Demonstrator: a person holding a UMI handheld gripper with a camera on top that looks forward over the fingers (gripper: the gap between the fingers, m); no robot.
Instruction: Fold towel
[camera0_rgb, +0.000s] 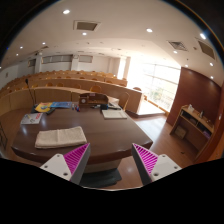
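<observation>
A pale folded towel (61, 137) lies on the near left part of a round brown table (100, 135). My gripper (110, 159) hangs well back from the table, above the floor, with its two pink-padded fingers (75, 157) spread wide apart. Nothing is between them. The towel is beyond the left finger and apart from it.
A second pale cloth (114, 113) lies at the table's far right. Books and small items (36, 117) sit at its far left, with dark objects (95, 100) in the middle back. Wooden desk rows (60, 92) stand behind, a cabinet (196, 110) at the right, bright windows (150, 80) beyond.
</observation>
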